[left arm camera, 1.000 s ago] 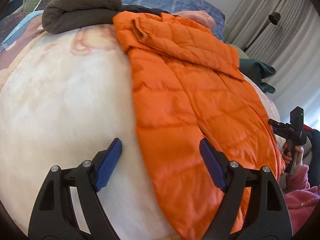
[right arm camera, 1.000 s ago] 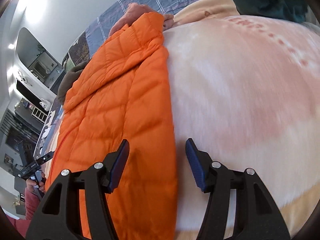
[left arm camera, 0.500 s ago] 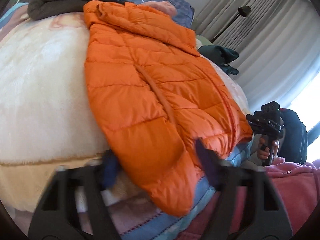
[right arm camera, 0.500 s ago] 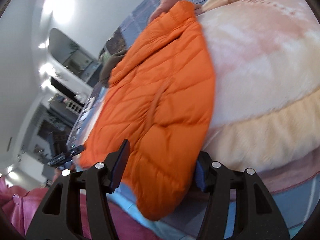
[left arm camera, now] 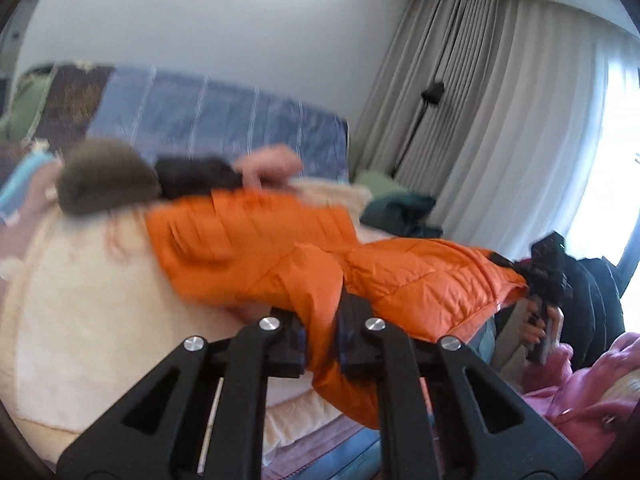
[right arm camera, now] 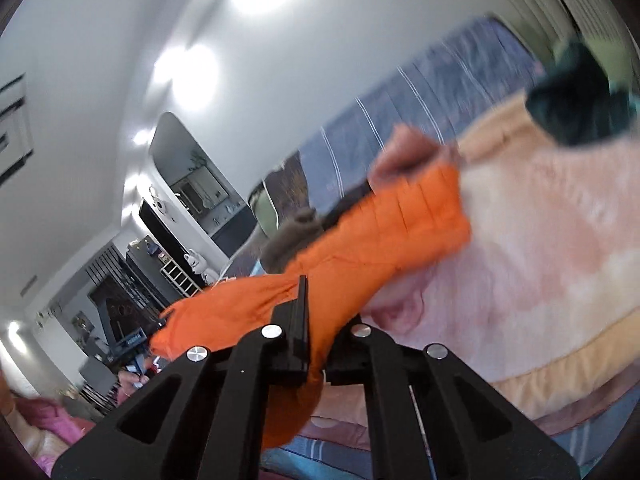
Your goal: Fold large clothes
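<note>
An orange quilted puffer jacket (left arm camera: 256, 240) lies lengthwise on the cream fleece blanket (left arm camera: 76, 312) of the bed. My left gripper (left arm camera: 320, 340) is shut on the jacket's hem at one bottom corner and holds it lifted off the bed. My right gripper (right arm camera: 316, 344) is shut on the hem (right arm camera: 328, 288) at the other bottom corner, also lifted. The right gripper also shows in the left wrist view (left arm camera: 548, 272) at the far end of the raised hem. The jacket's collar end still rests on the blanket (right arm camera: 540, 248).
A brown folded fleece (left arm camera: 104, 188), a black garment (left arm camera: 192, 176) and a pink one (left arm camera: 268, 164) lie by the blue striped pillow (left arm camera: 224, 124). A dark green garment (left arm camera: 400, 212) lies at the bed's right side. Curtains (left arm camera: 500, 120) and a floor lamp (left arm camera: 432, 92) stand behind.
Both grippers dropped to the near edge of the bed, closed on the jacket's bottom hem and lifted it. Both views have tilted up toward the walls.
</note>
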{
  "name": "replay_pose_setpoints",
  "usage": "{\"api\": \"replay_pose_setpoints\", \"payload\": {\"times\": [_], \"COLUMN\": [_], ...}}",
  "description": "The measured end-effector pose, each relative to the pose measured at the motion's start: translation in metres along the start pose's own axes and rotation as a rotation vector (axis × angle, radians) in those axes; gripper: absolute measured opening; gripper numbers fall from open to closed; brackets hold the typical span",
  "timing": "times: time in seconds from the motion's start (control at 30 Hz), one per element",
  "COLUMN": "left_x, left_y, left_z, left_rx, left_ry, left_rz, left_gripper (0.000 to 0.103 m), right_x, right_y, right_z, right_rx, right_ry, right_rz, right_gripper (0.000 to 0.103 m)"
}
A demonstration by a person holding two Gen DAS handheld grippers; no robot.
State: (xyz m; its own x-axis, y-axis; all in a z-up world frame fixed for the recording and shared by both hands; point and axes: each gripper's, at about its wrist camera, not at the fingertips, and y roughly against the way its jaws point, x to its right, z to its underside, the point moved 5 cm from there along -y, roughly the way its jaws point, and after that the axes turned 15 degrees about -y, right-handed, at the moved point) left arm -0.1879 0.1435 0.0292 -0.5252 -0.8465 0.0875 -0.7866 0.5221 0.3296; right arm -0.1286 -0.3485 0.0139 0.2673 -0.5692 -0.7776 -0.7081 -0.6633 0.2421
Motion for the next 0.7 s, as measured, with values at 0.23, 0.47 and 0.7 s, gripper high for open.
{"api": "replay_pose_setpoints", "payload": {"times": [0.23, 0.47, 0.7], "left_x": [0.001, -0.057, -0.118], "left_y": [0.001, -0.071, -0.158], "left_z": [-0.010, -0.020, -0.026], "left_rx": [-0.004, -0.090, -0.187], "left_ry": [-0.019, 0.002, 0.046], "left_rz": [-0.049, -0.111, -0.164], "left_gripper": [0.016, 0.022, 0.026], "right_x": [-0.010, 0.030, 0.092], "right_y": [-0.006, -0.091, -0.182], "right_z": [-0.011, -0.062, -0.105], "right_rx": [0.014, 0.007, -0.016], "right_ry": [0.046, 0.000, -0.075], "right_rz": [0.044, 0.120, 0.277], "right_gripper": [0.008, 0.008, 0.025]}}
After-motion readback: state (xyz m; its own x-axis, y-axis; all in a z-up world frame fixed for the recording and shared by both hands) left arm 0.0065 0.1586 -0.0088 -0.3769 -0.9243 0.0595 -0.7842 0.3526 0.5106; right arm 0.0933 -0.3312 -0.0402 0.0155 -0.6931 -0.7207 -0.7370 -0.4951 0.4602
